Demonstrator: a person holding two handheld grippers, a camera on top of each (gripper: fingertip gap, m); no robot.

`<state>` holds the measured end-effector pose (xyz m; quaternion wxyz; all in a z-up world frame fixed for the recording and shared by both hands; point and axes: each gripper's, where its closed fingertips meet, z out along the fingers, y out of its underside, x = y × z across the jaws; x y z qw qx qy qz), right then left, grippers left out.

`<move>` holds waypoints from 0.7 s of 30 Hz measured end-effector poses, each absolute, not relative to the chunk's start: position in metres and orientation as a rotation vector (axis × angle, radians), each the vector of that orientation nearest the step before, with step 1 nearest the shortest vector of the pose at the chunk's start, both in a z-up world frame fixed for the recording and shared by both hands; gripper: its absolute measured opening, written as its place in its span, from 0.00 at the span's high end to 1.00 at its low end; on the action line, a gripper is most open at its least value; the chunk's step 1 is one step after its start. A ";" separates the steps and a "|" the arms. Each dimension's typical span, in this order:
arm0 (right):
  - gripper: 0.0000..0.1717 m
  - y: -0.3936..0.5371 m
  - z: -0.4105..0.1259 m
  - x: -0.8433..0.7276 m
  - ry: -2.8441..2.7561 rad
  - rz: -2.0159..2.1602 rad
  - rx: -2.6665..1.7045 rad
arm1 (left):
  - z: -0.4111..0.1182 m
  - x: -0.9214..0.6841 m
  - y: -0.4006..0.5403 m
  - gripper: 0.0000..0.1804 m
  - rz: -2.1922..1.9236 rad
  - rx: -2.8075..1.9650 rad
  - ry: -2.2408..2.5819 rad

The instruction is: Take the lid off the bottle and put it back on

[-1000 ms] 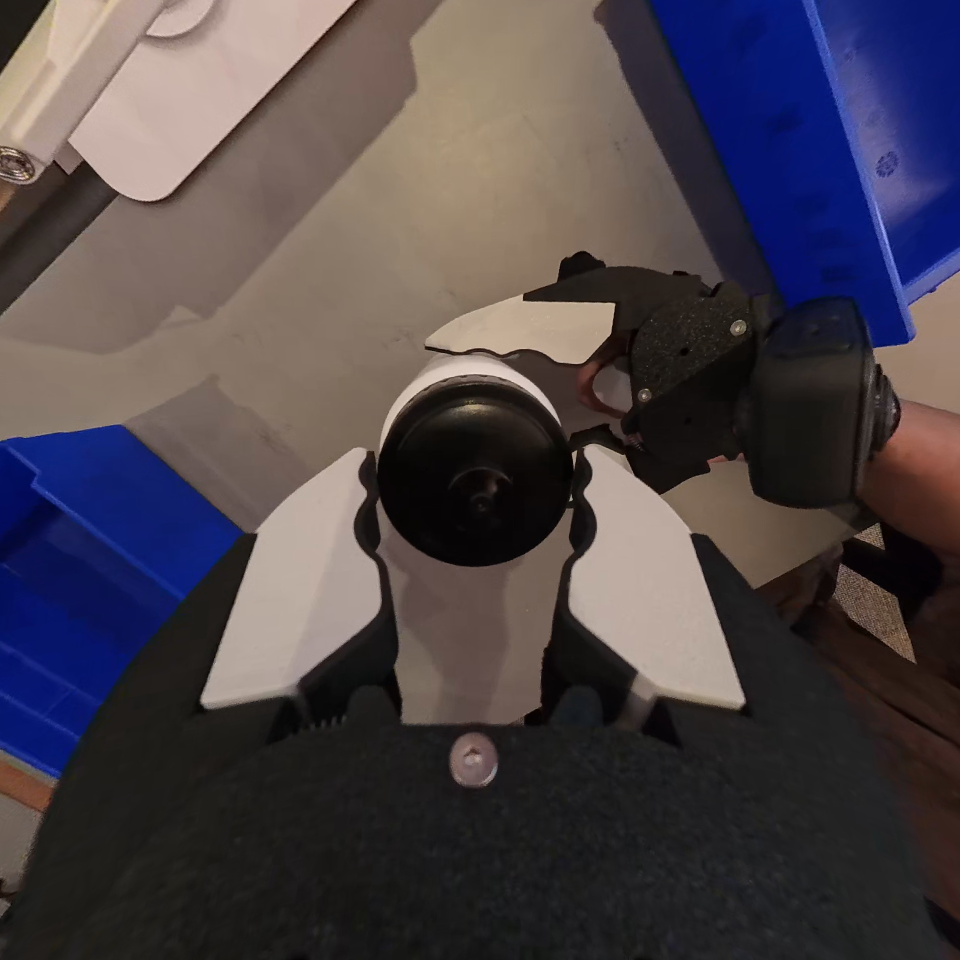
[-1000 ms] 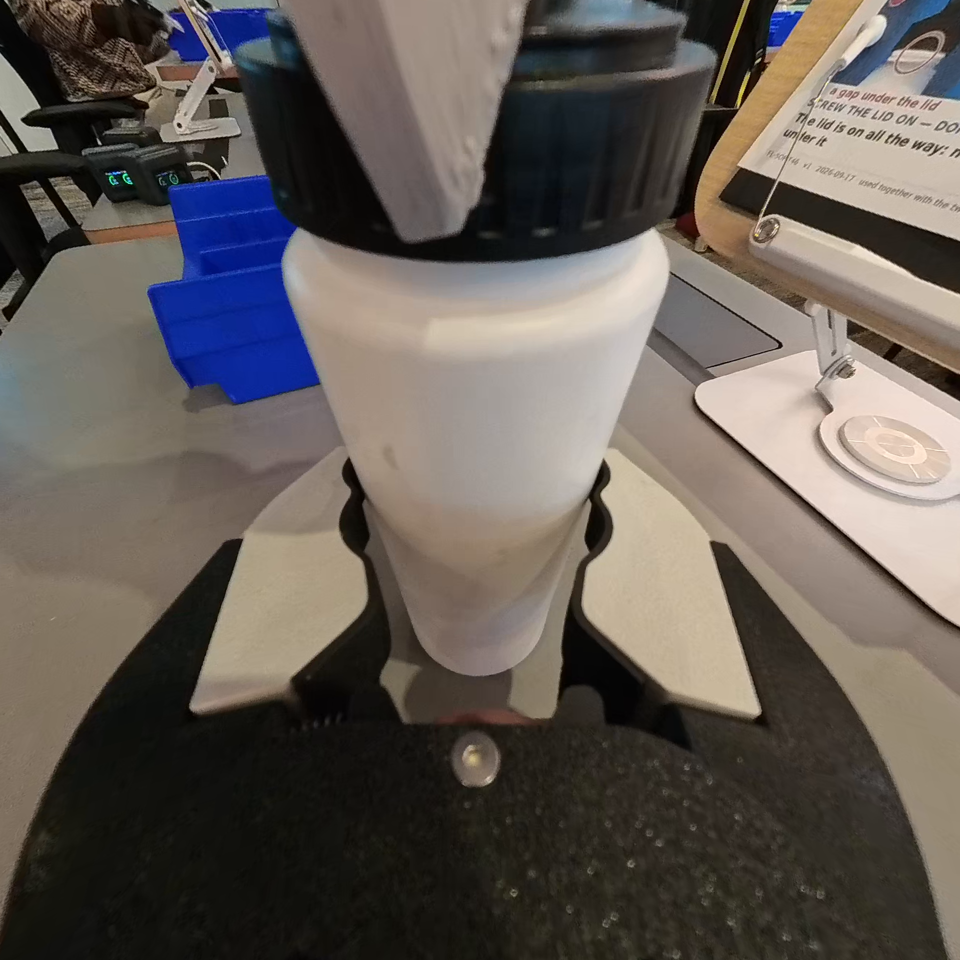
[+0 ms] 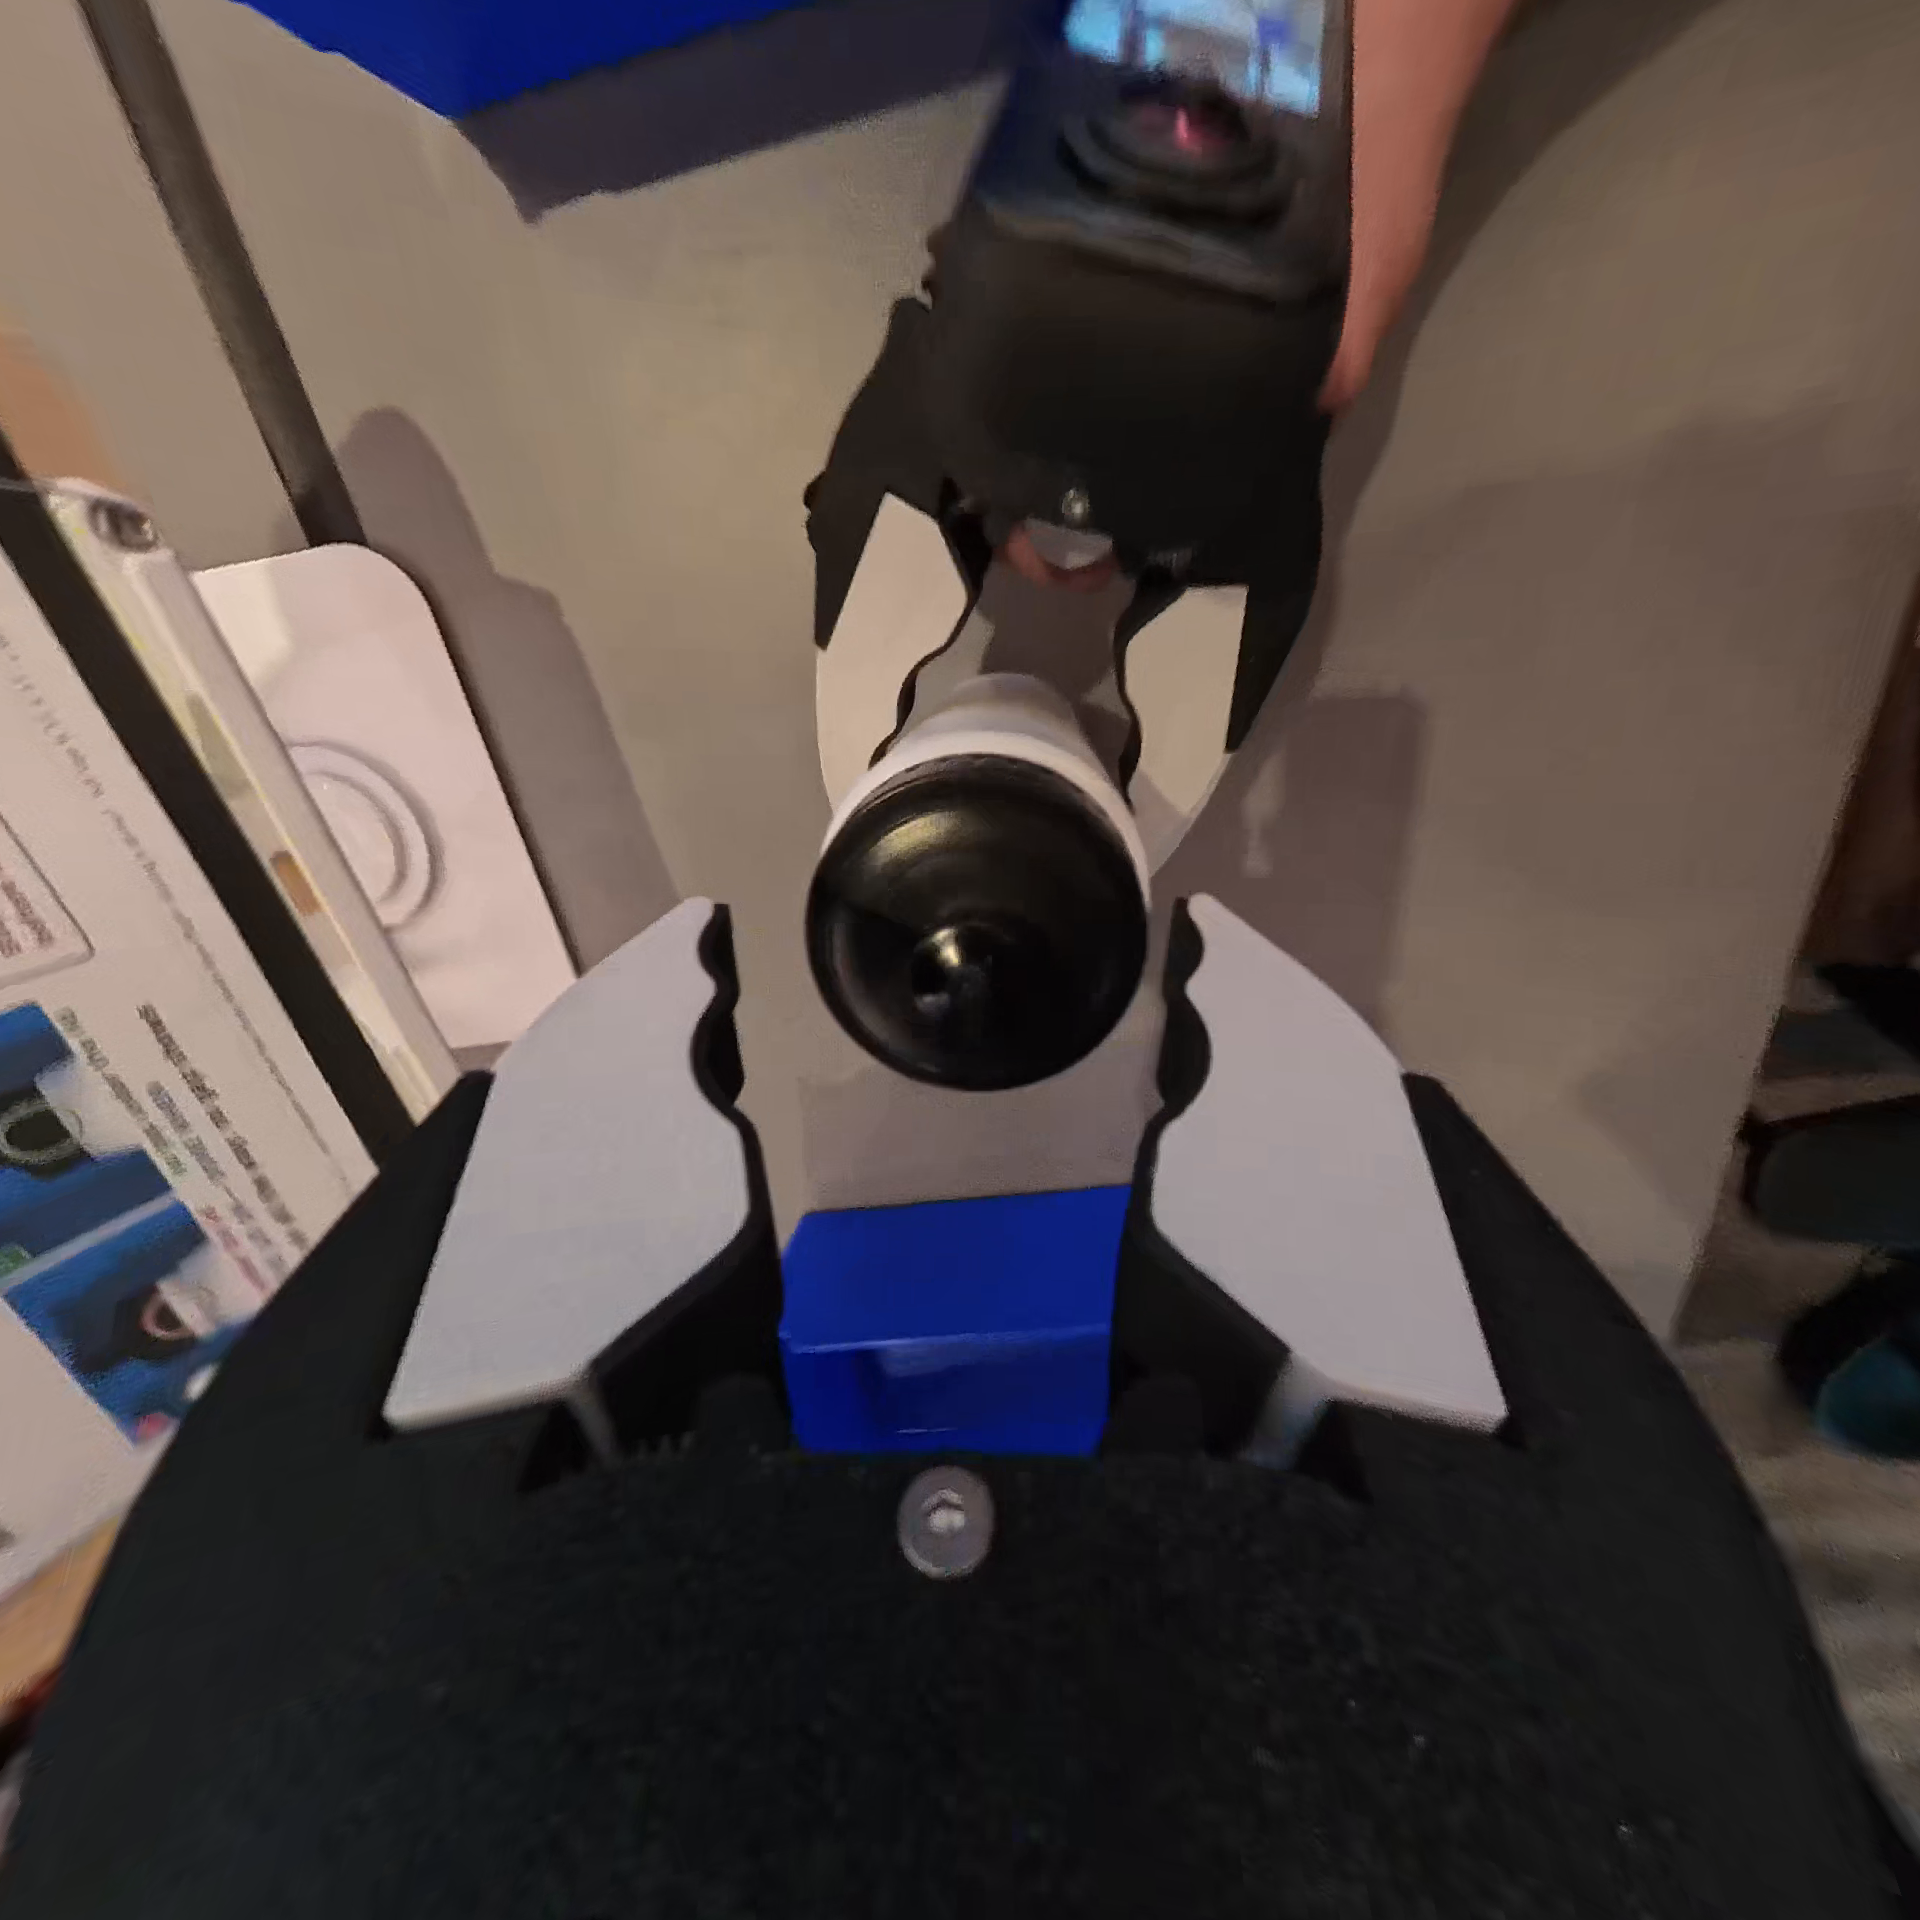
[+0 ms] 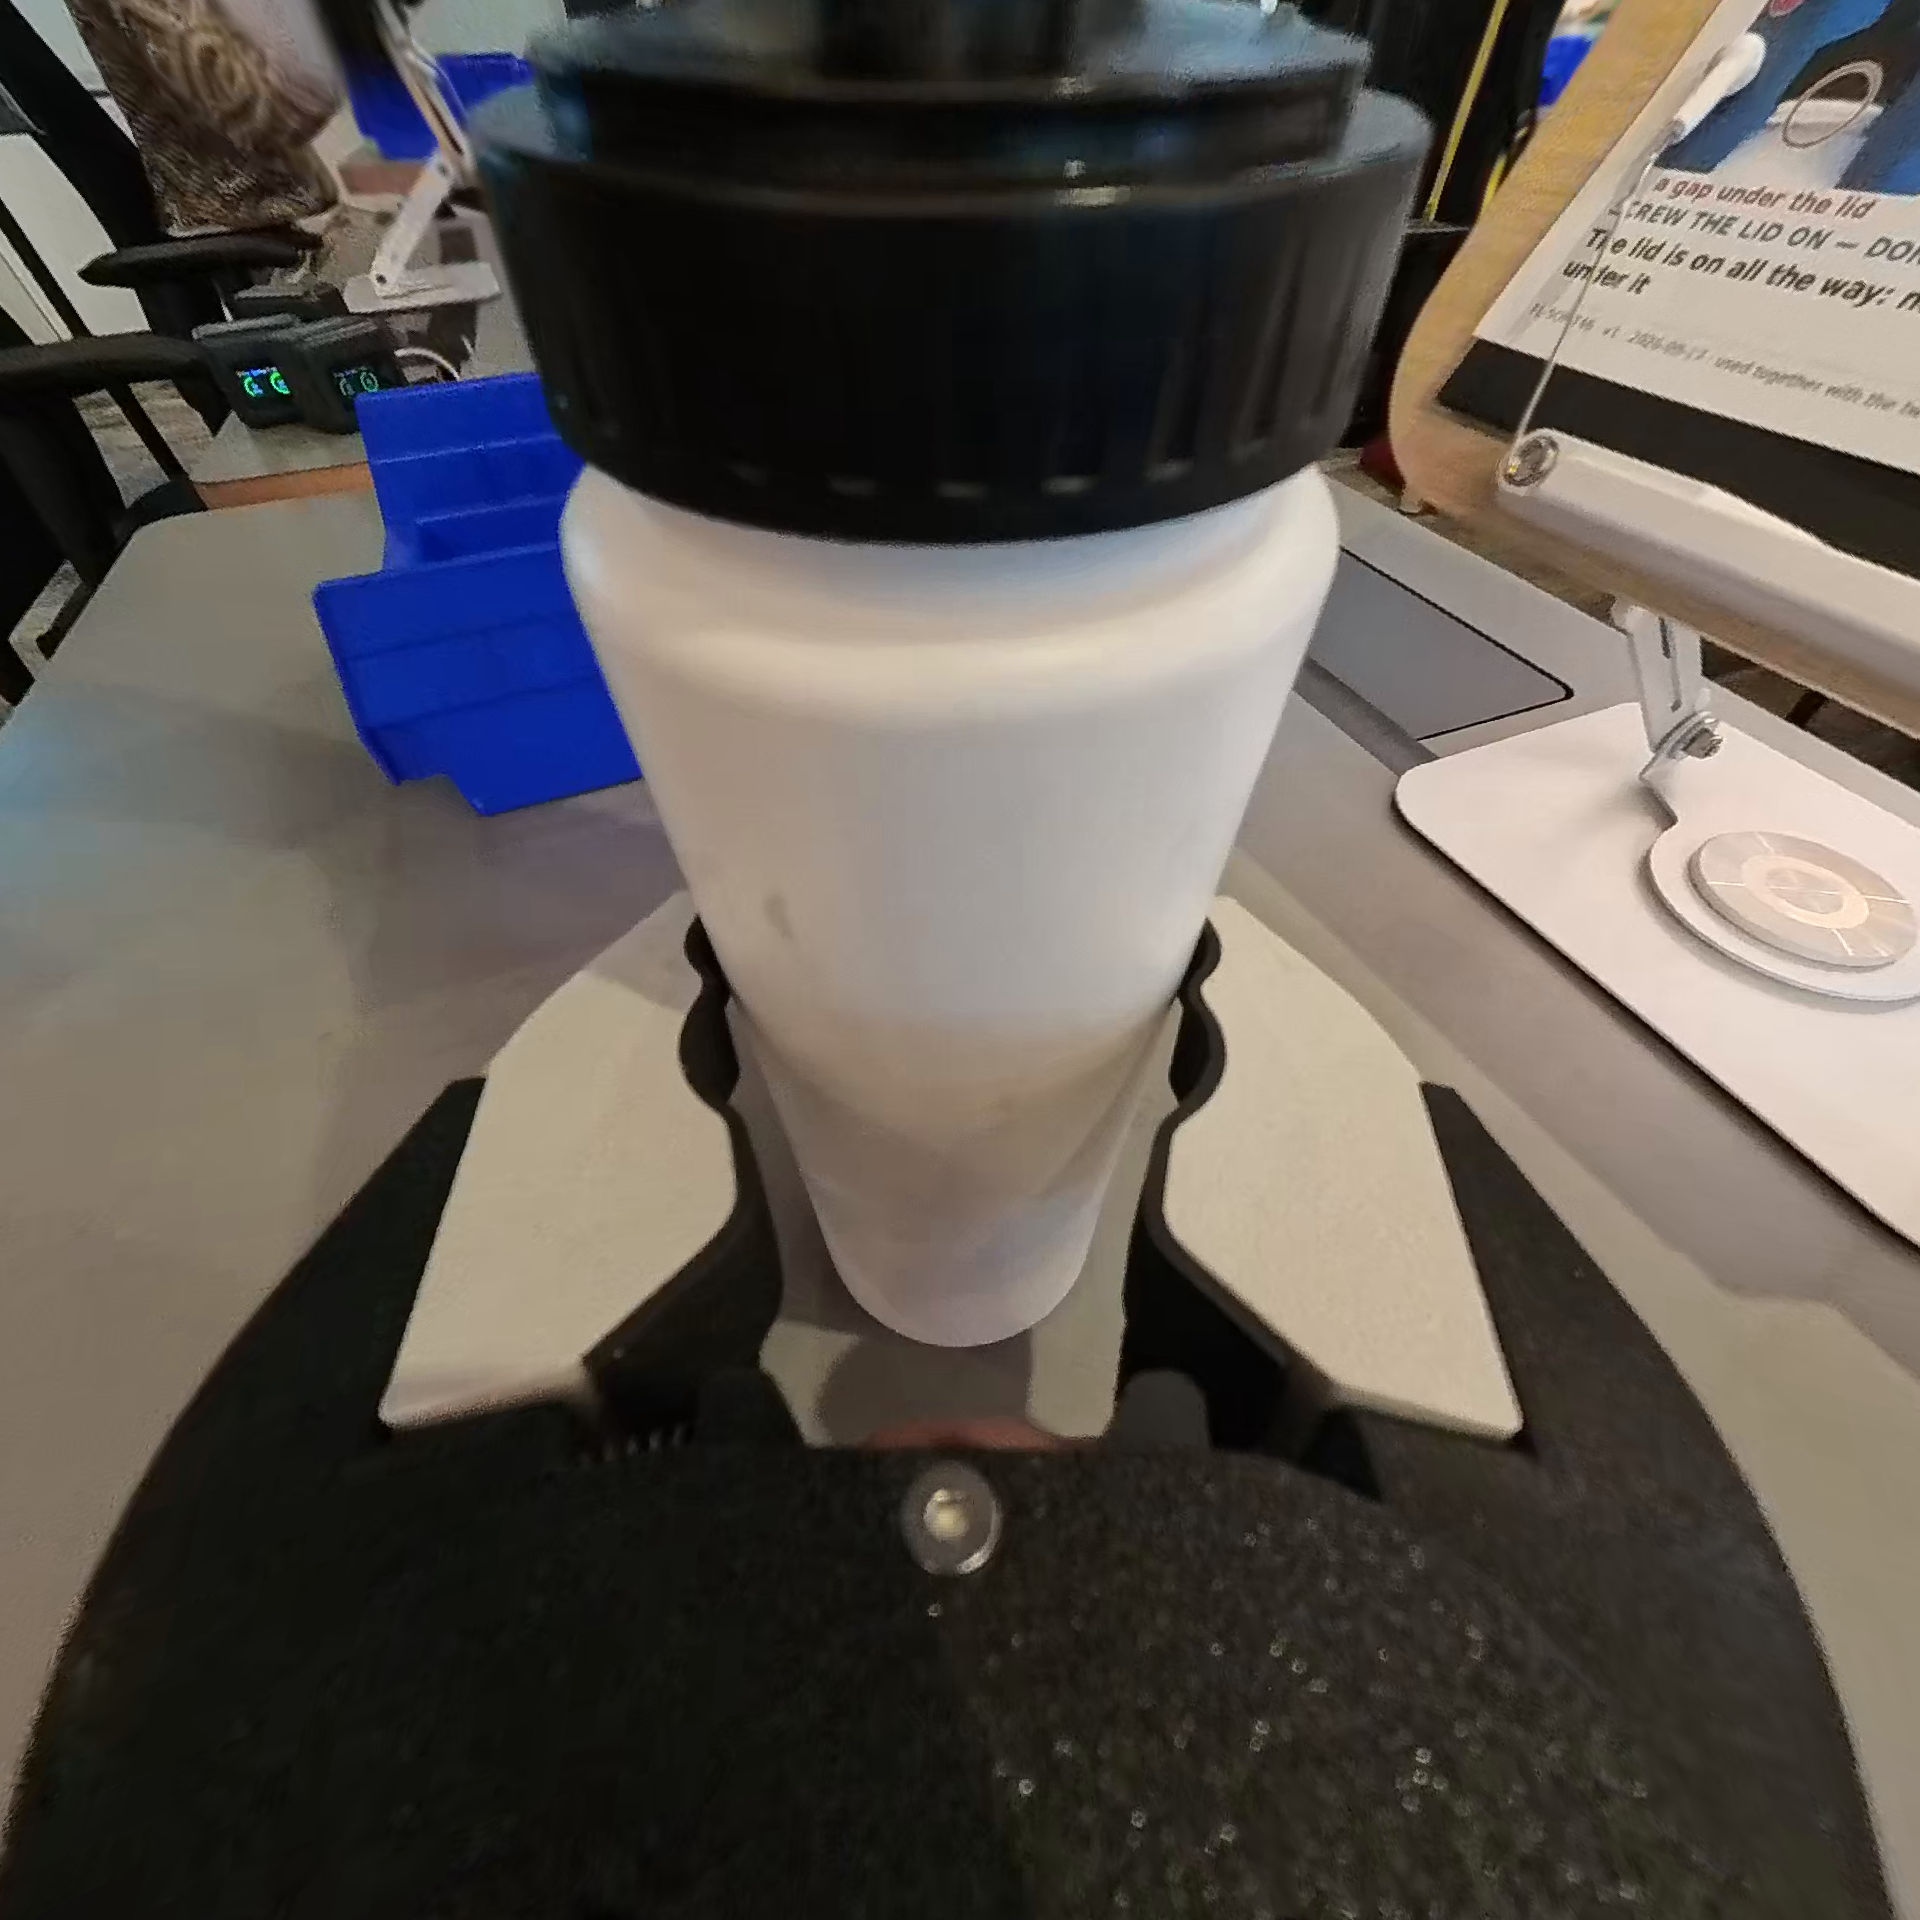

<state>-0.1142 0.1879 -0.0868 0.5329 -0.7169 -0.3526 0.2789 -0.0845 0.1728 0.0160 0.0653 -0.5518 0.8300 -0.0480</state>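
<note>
A white bottle (image 4: 935, 831) with a black lid (image 4: 935, 343) on top stands upright on the grey table (image 4: 208, 935). My right gripper (image 4: 953, 935) is shut on the bottle's lower body, with both pads against its sides. It also shows in the left wrist view (image 3: 1008, 748), clasping the bottle from the far side. My left gripper (image 3: 951, 914) looks straight down on the lid (image 3: 977, 925). It is open. Its fingertips (image 3: 1205, 935) stand on either side of the lid with a gap on each side.
A blue bin (image 4: 468, 644) stands on the table behind and left of the bottle; another blue bin (image 3: 935, 1320) shows below my left fingers. A white stand base (image 4: 1662, 883) carrying an instruction sheet (image 4: 1714, 291) is on the right. A person's hand (image 3: 1392, 208) holds the right gripper.
My left gripper let go of the lid: its pads were against the lid's rim and now stand clear. It also turned about the bottle's axis. The right gripper still holds the bottle.
</note>
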 end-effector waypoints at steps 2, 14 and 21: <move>0.51 0.188 -0.087 -0.115 -0.839 0.653 -1.715 | 0.030 -0.083 0.167 0.47 -0.206 -1.778 2.383; 0.51 0.188 -0.087 -0.116 -0.840 0.636 -1.724 | 0.021 -0.103 0.162 0.56 -0.043 -2.587 1.256; 0.51 0.188 -0.087 -0.116 -0.839 0.639 -1.725 | 0.015 -0.096 0.179 0.57 -0.101 -2.711 0.990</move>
